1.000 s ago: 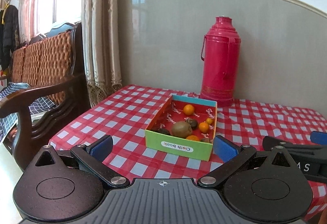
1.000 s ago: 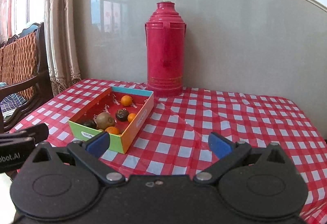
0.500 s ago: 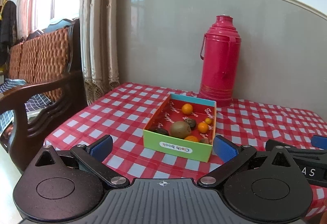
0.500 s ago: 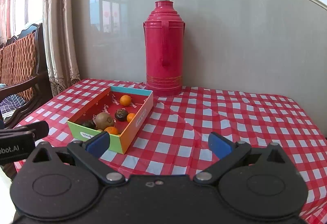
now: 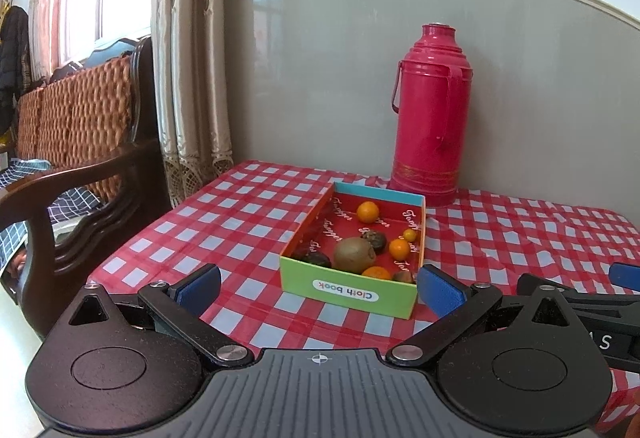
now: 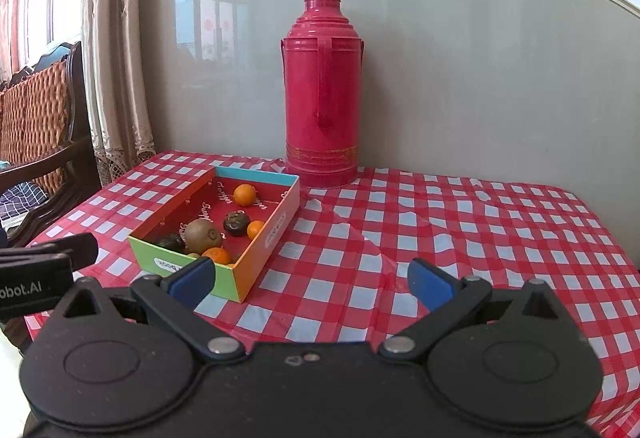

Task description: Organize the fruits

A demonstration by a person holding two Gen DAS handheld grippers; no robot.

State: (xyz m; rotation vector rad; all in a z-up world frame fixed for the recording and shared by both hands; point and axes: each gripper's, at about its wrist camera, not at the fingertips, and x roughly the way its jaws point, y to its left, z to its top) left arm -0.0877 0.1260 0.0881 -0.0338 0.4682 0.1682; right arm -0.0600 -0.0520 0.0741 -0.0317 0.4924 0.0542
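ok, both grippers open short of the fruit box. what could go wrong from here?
1. The fruits sit crowded at the near end: the kiwi touches dark fruits and an orange, so fingers may nudge neighbours.
2. The cardboard box looks light; catching its wall could slide it on the checked tablecloth.
3. The left gripper and right gripper are side by side; both reaching in could collide.

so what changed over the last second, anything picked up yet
Nothing picked up. Both grippers only drifted a little: the left gripper eased slightly left and the right gripper barely shifted. Both stayed open and empty. The fruit is still in the box, and the box and flask have not moved on the table.
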